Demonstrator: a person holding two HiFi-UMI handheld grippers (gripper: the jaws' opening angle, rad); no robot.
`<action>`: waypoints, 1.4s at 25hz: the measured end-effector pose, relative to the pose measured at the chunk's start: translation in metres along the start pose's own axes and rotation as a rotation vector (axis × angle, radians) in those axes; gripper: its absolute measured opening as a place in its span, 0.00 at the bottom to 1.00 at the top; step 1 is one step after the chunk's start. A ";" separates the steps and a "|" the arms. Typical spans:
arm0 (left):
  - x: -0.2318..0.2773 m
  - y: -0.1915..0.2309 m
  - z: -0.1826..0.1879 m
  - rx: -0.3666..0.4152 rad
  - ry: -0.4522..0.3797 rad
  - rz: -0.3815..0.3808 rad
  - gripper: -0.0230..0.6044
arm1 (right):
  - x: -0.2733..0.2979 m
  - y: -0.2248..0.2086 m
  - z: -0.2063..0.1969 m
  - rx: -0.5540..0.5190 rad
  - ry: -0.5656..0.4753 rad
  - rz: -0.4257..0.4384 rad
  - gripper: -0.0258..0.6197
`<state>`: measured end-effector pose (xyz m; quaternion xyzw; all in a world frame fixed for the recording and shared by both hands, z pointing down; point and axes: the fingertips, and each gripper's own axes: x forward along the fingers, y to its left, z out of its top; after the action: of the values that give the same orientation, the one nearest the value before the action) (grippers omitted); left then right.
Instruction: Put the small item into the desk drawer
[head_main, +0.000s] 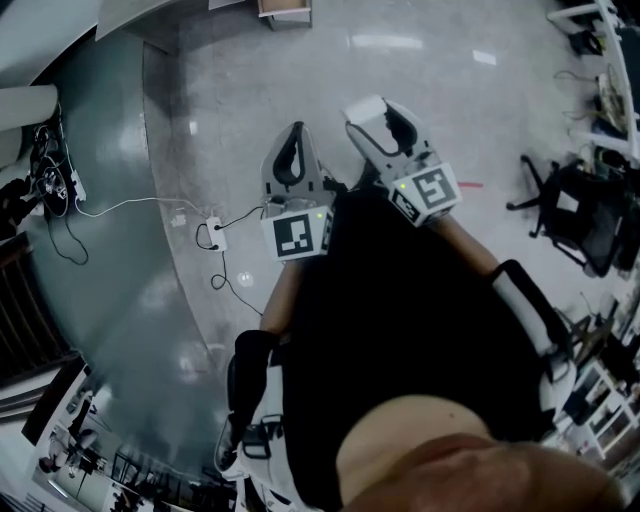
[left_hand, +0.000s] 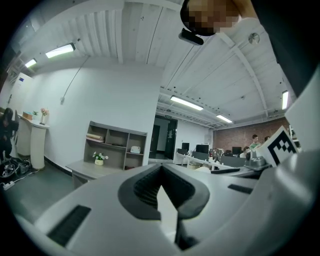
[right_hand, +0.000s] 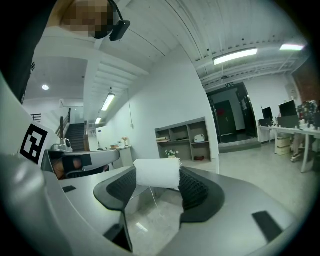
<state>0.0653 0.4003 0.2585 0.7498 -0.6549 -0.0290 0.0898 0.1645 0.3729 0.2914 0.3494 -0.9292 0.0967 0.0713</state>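
Right gripper (right_hand: 157, 176) is pinching the white roll (right_hand: 150, 172) crosswise; the desk (right_hand: 183, 141) is standing well ahead; left gripper (left_hand: 160, 174) is sitting closed, empty.

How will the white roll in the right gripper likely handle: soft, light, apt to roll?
The white roll looks like soft fabric with a frayed edge and a loose thread, so it is probably squashy. Held in the right gripper without sagging, it seems light. Its rounded shape might roll.
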 end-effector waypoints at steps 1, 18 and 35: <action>-0.002 0.002 0.000 -0.001 -0.002 -0.007 0.02 | 0.001 0.003 -0.001 0.000 0.001 -0.005 0.44; 0.020 0.030 -0.005 -0.030 0.009 -0.030 0.02 | 0.035 -0.003 0.001 -0.012 -0.005 -0.040 0.44; 0.130 0.059 0.006 -0.030 0.025 0.015 0.02 | 0.123 -0.078 0.021 0.004 0.025 0.012 0.44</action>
<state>0.0254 0.2645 0.2727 0.7437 -0.6588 -0.0288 0.1096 0.1230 0.2324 0.3058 0.3429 -0.9301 0.1034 0.0814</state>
